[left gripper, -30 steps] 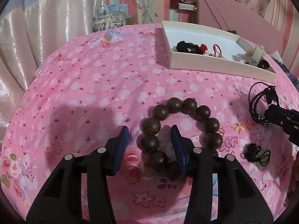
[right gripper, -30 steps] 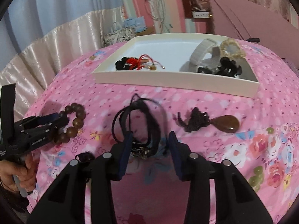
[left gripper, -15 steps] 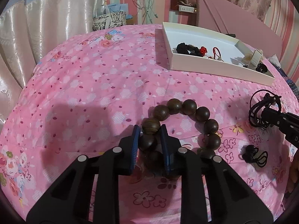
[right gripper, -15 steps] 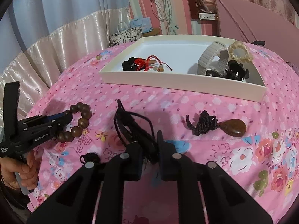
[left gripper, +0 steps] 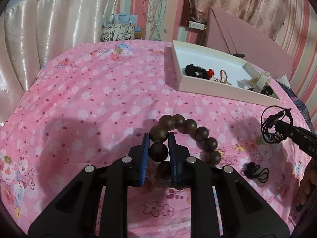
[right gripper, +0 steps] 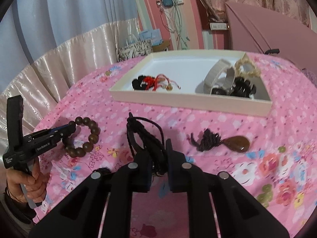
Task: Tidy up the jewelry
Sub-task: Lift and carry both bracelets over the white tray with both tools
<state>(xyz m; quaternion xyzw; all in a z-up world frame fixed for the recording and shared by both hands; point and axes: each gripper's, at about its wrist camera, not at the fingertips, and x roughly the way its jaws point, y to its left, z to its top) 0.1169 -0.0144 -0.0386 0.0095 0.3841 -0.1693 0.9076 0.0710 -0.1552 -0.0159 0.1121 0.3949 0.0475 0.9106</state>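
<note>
While both claws are working low over the pink floral bedspread point(left gripper: 103, 91), the left claw point(left gripper: 158, 144) is closing on the wooden bead bracelet point(left gripper: 190, 136), its blue pads point(left gripper: 145, 158) pressing against one dark bead on the bracelet's near-left side. The rest of the loop is lying on the bedspread, curving away to the right. From the right wrist view the same bracelet point(right gripper: 87, 136) is showing at the left, with the left claw point(right gripper: 69, 128) on it and a person's hand point(right gripper: 29, 182) wrapping the handle.

The right claw point(right gripper: 158, 154) is clamping together on a bundle of black cord necklaces point(right gripper: 144, 134), whose loops are fanning out beyond the fingertips toward the tray. In the left wrist view those cords point(left gripper: 275, 127) are sticking out from the right claw's tip.

Just right of the right claw, a brown teardrop pendant on a knotted dark cord point(right gripper: 223, 141) is resting on the bedspread. A small black knotted cord piece point(left gripper: 255, 172) is lying near the bracelet.

Farther back, the white tray point(right gripper: 178, 104) is sitting on the bed, holding a black-and-red cord bracelet point(right gripper: 152, 81), a pale watch band point(right gripper: 218, 75), a cream bead ring point(right gripper: 247, 67) and a black hair clip point(right gripper: 242, 86).
</note>
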